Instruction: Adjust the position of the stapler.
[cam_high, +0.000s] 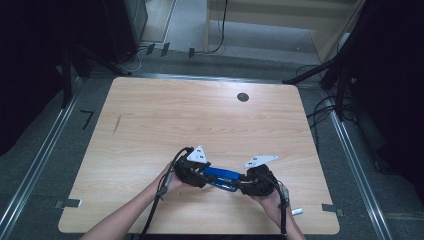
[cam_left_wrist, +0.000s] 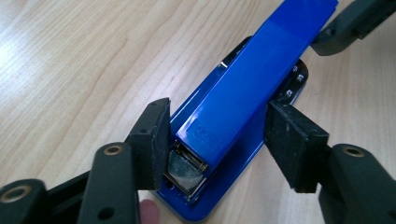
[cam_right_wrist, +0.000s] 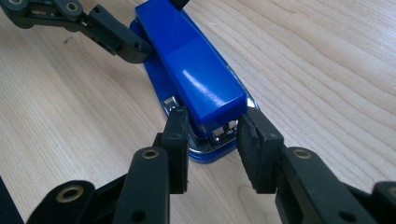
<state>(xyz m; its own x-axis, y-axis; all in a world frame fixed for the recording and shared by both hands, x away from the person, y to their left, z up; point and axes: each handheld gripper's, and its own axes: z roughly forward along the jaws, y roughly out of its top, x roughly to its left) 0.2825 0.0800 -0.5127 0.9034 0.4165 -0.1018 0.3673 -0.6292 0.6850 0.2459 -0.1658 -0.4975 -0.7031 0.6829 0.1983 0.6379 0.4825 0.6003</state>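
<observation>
Your left gripper (cam_left_wrist: 217, 135) astride the stapler (cam_left_wrist: 243, 98) front, pads spread, one touching the base, your right gripper (cam_right_wrist: 212, 140) pinching its hinge end, stapler flat on the table (cam_high: 150, 120) near you, a dark round hole (cam_high: 243, 97) far beyond.

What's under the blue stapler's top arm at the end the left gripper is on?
Under the blue stapler arm sit a metal staple channel and the blue base. The arm covers the channel farther back.
</observation>
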